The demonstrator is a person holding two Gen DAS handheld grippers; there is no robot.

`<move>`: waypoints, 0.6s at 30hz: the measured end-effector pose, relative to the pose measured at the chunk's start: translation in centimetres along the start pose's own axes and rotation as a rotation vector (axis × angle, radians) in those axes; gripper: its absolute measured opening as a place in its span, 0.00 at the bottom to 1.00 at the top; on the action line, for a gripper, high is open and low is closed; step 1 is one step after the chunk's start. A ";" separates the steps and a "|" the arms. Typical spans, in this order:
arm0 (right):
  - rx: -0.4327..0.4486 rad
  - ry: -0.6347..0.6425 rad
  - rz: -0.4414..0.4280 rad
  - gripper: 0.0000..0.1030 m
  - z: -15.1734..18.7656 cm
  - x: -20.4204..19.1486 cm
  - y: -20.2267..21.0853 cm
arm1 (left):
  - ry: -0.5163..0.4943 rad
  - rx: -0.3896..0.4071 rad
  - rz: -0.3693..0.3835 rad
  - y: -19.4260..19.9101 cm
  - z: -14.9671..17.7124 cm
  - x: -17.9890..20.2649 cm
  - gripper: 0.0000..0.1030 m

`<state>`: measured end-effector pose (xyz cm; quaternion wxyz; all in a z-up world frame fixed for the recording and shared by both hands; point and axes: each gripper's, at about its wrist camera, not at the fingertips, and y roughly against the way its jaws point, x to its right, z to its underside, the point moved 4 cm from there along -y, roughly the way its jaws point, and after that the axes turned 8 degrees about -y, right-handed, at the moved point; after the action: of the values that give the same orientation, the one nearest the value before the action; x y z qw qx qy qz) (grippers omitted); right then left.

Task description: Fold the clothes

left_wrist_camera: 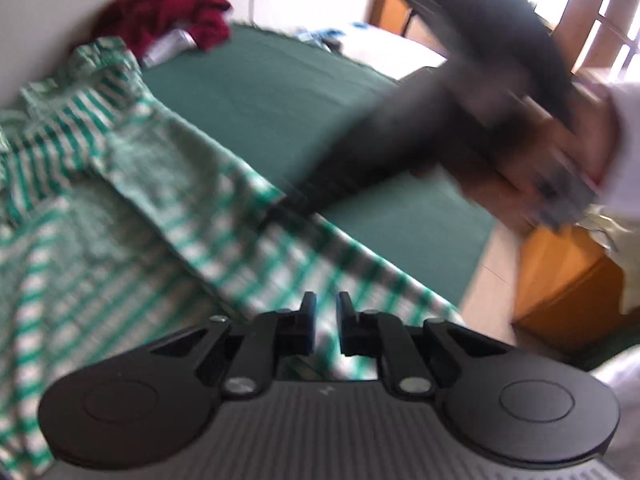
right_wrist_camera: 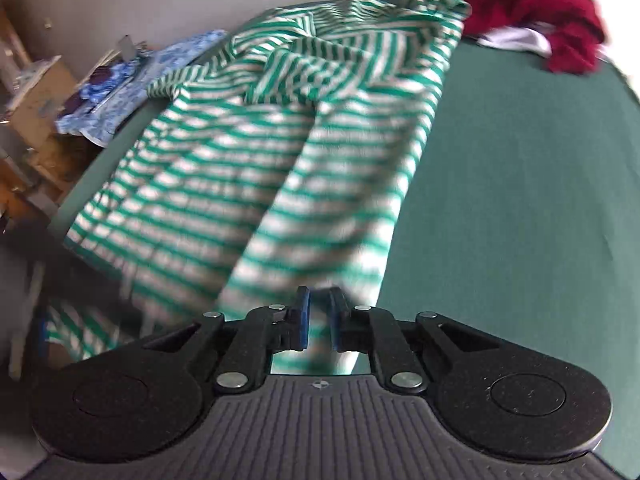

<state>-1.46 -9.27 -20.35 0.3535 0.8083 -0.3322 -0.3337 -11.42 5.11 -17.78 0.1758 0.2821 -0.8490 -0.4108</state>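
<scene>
Green-and-white striped shirt (right_wrist_camera: 280, 160) lies spread on the green table (right_wrist_camera: 520, 200). Right gripper (right_wrist_camera: 319, 312) pinches its hem; left gripper (left_wrist_camera: 323, 320) hovers slightly parted, gripping nothing. Folding under way; next needs hem carried across.

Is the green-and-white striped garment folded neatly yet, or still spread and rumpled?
Not neatly folded. The striped garment lies mostly spread over the green surface, bunched and creased at its far end.

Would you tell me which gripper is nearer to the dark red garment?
Right, probably. The right gripper, shut on the striped shirt, sits on the dark red garment's side; the left gripper works the shirt's opposite side.
</scene>
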 end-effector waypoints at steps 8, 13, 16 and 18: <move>0.055 -0.032 0.021 0.06 -9.8 5.5 -3.5 | 0.096 -0.067 0.040 0.2 1.5 1.6 0.13; 0.088 -0.076 -0.107 0.11 -13.1 6.3 -4.0 | 0.057 -0.098 0.028 0.5 1.7 2.6 0.23; -0.019 -0.033 -0.121 0.13 -11.4 5.0 -4.3 | 0.033 -0.113 0.041 0.6 1.9 2.4 0.25; -0.047 -0.025 -0.121 0.17 -9.3 5.1 -3.1 | -0.016 -0.121 0.037 0.8 2.2 2.6 0.25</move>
<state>9.53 -8.34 -19.51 0.3475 0.8140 -0.2792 -0.3723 -14.91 5.19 -18.27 0.1932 0.2520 -0.8291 -0.4601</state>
